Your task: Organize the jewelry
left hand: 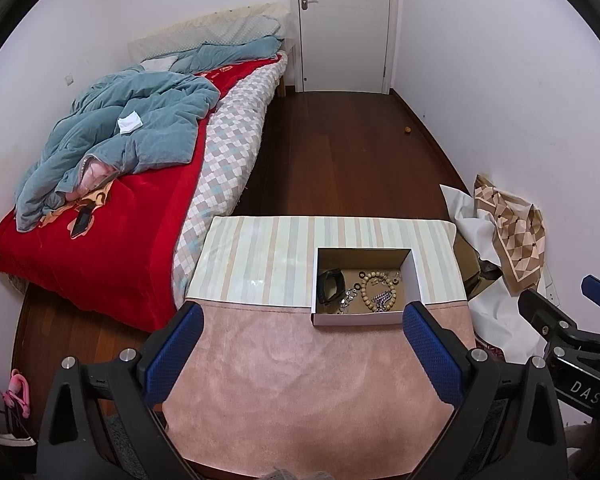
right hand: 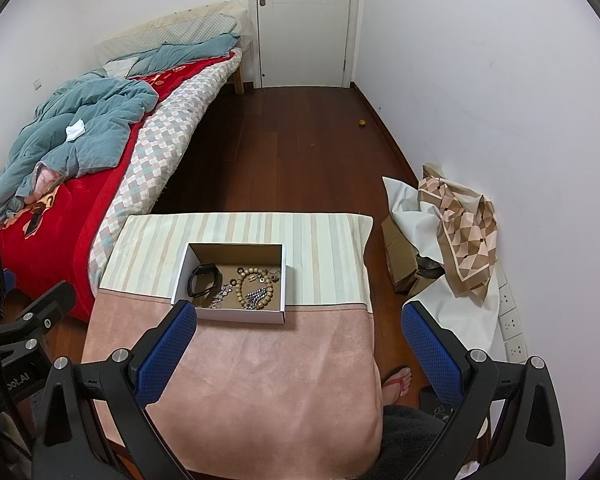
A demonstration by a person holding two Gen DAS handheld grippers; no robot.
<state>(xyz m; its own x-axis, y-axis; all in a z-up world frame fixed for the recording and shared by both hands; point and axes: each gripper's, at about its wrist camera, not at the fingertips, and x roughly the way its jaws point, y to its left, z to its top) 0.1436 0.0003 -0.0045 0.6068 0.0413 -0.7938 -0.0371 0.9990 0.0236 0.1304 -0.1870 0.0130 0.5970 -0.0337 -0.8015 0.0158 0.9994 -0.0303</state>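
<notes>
A shallow white cardboard box (left hand: pixel 358 318) (right hand: pixel 228 316) stands on a small table covered with a pink and striped cloth (left hand: pixel 300 368) (right hand: pixel 256 372). Inside lie a black wristband (left hand: pixel 329 286) (right hand: pixel 204 279), a wooden bead bracelet (left hand: pixel 366 286) (right hand: pixel 242 284), a silver chain (left hand: pixel 384 298) (right hand: pixel 256 296) and several small rings and charms. My left gripper (left hand: pixel 302 320) is open and empty, held above the pink cloth, short of the box. My right gripper (right hand: pixel 298 322) is open and empty, above the table's right half, with the box beyond its left finger.
A bed with a red blanket and blue quilt (left hand: pixel 112 168) (right hand: pixel 72 148) is at the left. Dark wood floor (left hand: pixel 340 152) leads to a white door (left hand: pixel 344 24). Wrapping paper and a cardboard box (right hand: pixel 452 232) lie by the right wall. A foot in a sandal (right hand: pixel 398 380) is beside the table.
</notes>
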